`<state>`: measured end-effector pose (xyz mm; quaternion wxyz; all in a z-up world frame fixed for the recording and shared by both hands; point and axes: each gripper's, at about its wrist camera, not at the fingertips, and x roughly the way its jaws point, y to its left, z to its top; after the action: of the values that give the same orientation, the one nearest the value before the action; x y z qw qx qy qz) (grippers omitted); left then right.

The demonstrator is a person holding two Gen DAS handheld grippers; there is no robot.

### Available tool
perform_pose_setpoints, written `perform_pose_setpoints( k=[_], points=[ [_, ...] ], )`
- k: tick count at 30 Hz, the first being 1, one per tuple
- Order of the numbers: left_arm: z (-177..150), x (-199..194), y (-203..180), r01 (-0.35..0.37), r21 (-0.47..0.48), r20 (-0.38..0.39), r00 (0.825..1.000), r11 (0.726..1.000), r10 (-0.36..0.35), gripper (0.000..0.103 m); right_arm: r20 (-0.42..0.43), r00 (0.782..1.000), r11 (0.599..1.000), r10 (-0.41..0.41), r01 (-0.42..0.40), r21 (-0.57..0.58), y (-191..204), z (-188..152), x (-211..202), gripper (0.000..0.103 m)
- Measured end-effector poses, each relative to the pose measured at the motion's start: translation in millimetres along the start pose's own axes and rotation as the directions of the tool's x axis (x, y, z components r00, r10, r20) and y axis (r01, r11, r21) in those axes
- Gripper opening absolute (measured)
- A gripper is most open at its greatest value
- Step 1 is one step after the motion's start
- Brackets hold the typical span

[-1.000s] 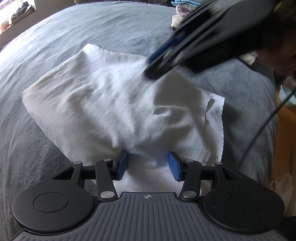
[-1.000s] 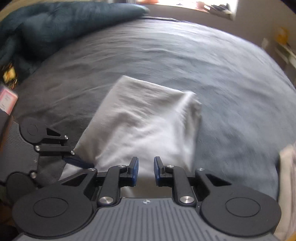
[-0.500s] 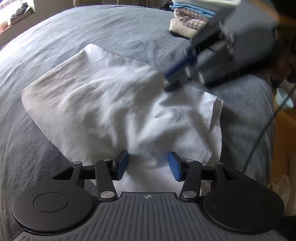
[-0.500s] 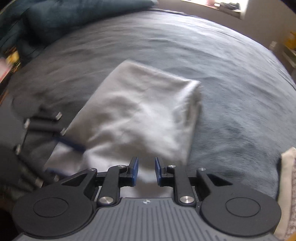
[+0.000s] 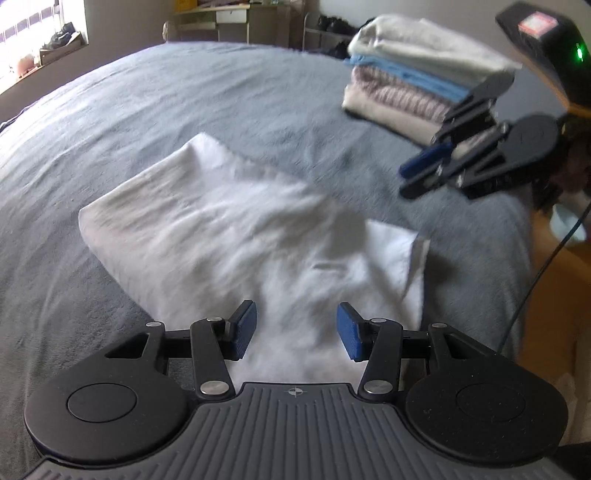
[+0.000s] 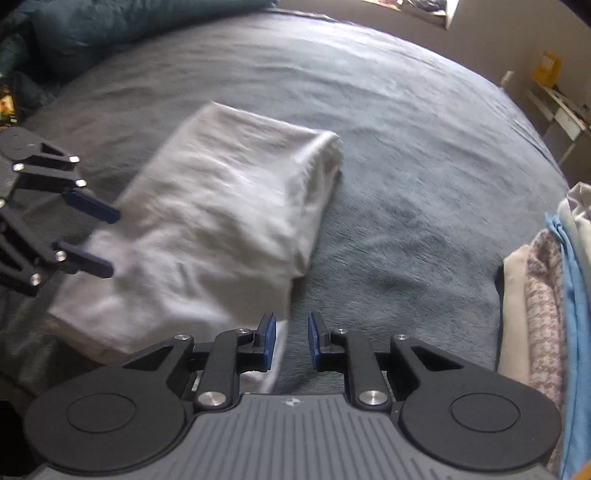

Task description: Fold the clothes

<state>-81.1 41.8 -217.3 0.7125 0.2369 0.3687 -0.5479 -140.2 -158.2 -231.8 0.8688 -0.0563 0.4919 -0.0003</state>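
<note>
Shirt (image 5: 236,236) lies folded on the bed (image 5: 184,96), stack (image 5: 413,85) far right. Left tool (image 5: 295,328) spread and empty, right tool (image 6: 291,341) slightly parted, empty too.

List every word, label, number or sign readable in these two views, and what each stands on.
No readable text in either view.
Red-and-white label atop the right hand-held gripper: too blurred to read.
Crosshair mark on the left hand-held gripper: a symbol, no letters.
Yellow item by the wall: illegible.

Soft daylight from a window (image 5: 40,40) blown out at upper left; fisheye-bent edges, motion blur throughout.
</note>
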Motion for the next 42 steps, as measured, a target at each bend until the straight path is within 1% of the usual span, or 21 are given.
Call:
perform_pose_setpoints(
  k=[3,5,9,11,14,17,20,22,25,27,29,30,32,33,34,35,36,37,39,41,42],
  points=[
    [-1,8,-14,0.044,0.015,-0.012,0.999,0.999,-0.044,0.048,0.023,0.998,0.997,0.066,-0.065,-0.041,12,0,0,0.019],
    [-4,18,-27,0.051,0.051,-0.013,0.999,0.997,-0.051,0.047,-0.002,0.996,0.994,0.088,-0.088,-0.072,24,-3,8,0.019],
    [-21,38,-49,0.058,0.083,-0.052,0.997,0.995,-0.054,0.047,-0.055,0.991,0.991,0.122,-0.124,-0.045,33,-17,32,0.019],
    [-30,45,-58,0.062,0.127,-0.072,0.996,0.99,-0.053,0.047,-0.107,0.989,0.993,0.106,-0.11,-0.031,32,-27,47,0.019],
    [-34,42,-65,0.044,0.192,-0.061,0.998,0.98,-0.033,0.047,-0.115,0.988,0.994,0.106,-0.106,0.012,28,-28,47,0.018],
    [-30,29,-61,0.053,0.154,-0.047,0.998,0.987,-0.046,0.047,-0.064,0.994,0.996,0.089,-0.09,-0.009,30,-15,25,0.019],
    [-29,15,-58,0.054,0.111,-0.034,0.998,0.992,-0.05,0.047,0.011,0.987,0.988,0.157,-0.157,0.009,35,0,7,0.019],
    [-31,9,-56,0.055,0.071,-0.037,0.998,0.996,-0.053,0.047,0.025,0.98,0.98,0.197,-0.197,-0.001,43,3,8,0.019],
    [-34,3,-53,0.057,0.01,-0.055,0.997,0.998,-0.056,0.047,-0.031,0.976,0.976,0.215,-0.216,-0.017,55,-7,25,0.019],
    [-39,-1,-46,0.043,-0.041,-0.068,0.997,0.998,-0.046,0.047,-0.111,0.972,0.978,0.206,-0.206,0.006,56,-22,43,0.019],
    [-43,-5,-35,0.026,-0.107,-0.081,0.996,0.994,-0.035,0.047,-0.128,0.972,0.981,0.195,-0.193,0.033,52,-35,44,0.019],
    [-45,-7,-28,0.016,-0.148,-0.088,0.996,0.989,-0.03,0.047,-0.133,0.971,0.979,0.2,-0.193,0.065,48,-34,39,0.02],
    [-49,-10,-11,0.005,-0.247,-0.095,0.995,0.969,-0.03,0.048,-0.132,0.97,0.973,0.206,-0.189,0.13,38,-33,28,0.023],
    [-52,-12,-2,0.0,-0.301,-0.099,0.995,0.954,-0.031,0.048,-0.114,0.971,0.968,0.209,-0.188,0.168,30,-31,23,0.026],
    [-56,-11,8,0.0,-0.363,-0.102,0.994,0.932,-0.04,0.048,-0.091,0.973,0.957,0.212,-0.189,0.219,21,-30,17,0.034],
    [-60,-10,19,0.005,-0.431,-0.103,0.993,0.902,-0.054,0.048,-0.066,0.974,0.94,0.219,-0.192,0.283,9,-30,13,0.039],
    [-64,-9,27,0.006,-0.489,-0.101,0.993,0.873,-0.063,0.048,-0.04,0.973,0.914,0.226,-0.197,0.355,-3,-30,11,0.042],
    [-66,-7,36,0.015,-0.543,-0.092,0.993,0.839,-0.078,0.048,-0.02,0.972,0.883,0.236,-0.205,0.423,-16,-31,12,0.042],
    [-70,0,52,0.04,-0.632,-0.072,0.991,0.774,-0.11,0.048,0.026,0.966,0.804,0.256,-0.228,0.55,-40,-31,19,0.043],
    [-74,7,64,0.055,-0.69,-0.054,0.99,0.722,-0.128,0.048,0.083,0.956,0.721,0.282,-0.269,0.639,-63,-29,31,0.045],
    [-75,11,69,0.059,-0.713,-0.05,0.99,0.699,-0.134,0.048,0.104,0.951,0.692,0.29,-0.283,0.664,-71,-26,35,0.045]
  ],
)
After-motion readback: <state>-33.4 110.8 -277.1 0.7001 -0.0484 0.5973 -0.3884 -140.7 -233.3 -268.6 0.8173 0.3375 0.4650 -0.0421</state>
